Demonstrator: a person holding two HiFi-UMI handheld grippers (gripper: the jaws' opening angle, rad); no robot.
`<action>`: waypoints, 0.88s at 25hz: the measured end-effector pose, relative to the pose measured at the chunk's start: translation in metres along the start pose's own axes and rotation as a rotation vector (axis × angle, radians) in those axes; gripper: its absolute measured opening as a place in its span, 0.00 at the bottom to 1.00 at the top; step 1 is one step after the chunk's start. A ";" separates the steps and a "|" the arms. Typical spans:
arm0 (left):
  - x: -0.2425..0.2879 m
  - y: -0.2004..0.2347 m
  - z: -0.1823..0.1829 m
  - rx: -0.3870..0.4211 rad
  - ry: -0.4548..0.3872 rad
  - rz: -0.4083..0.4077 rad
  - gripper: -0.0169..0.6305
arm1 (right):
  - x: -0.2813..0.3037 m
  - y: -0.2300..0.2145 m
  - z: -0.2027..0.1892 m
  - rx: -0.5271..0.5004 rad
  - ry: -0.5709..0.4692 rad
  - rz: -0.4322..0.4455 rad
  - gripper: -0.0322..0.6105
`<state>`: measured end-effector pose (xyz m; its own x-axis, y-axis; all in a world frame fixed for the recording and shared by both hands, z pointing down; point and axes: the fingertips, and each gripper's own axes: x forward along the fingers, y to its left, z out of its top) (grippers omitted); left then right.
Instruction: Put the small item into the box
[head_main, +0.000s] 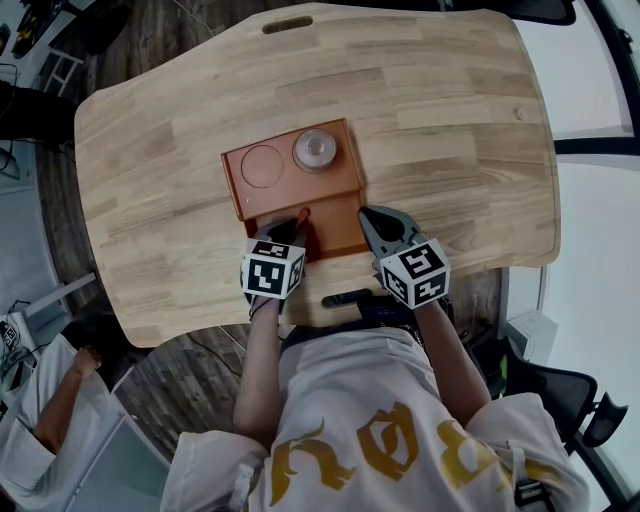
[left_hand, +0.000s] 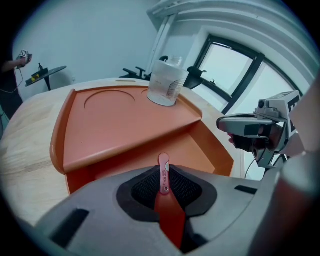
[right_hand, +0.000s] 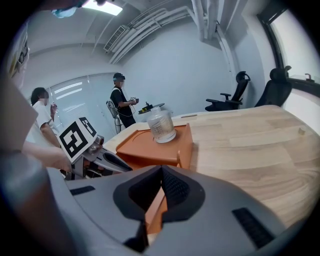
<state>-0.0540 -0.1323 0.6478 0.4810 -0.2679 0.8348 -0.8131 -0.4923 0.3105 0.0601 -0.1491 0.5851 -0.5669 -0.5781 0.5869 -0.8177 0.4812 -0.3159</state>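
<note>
Left gripper view shows the left gripper (left_hand: 163, 186) clamped on the small red item (left_hand: 163, 167), whose tip pokes out over the orange box's (left_hand: 115, 120) low open compartment. The right gripper (right_hand: 159, 192) pinches the box's right wall. A clear jar (head_main: 316, 149) stands on its raised shelf.

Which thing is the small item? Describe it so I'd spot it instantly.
On the wooden table sits an orange plastic box; at its near edge is the left hand-held gripper. The slim red tab pinched in its jaws is the item, far smaller than the clear jar.
</note>
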 end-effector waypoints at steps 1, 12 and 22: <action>0.001 0.000 -0.001 0.001 0.010 0.001 0.11 | 0.000 -0.001 0.001 0.000 0.000 0.000 0.07; 0.010 0.002 -0.007 0.025 0.080 0.025 0.11 | -0.002 -0.001 0.000 -0.001 -0.002 0.002 0.07; 0.011 0.000 -0.009 0.039 0.093 0.025 0.11 | -0.006 -0.001 -0.002 0.005 -0.008 0.005 0.07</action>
<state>-0.0519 -0.1277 0.6610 0.4271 -0.2034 0.8810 -0.8102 -0.5188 0.2730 0.0647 -0.1447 0.5833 -0.5721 -0.5809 0.5790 -0.8151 0.4813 -0.3224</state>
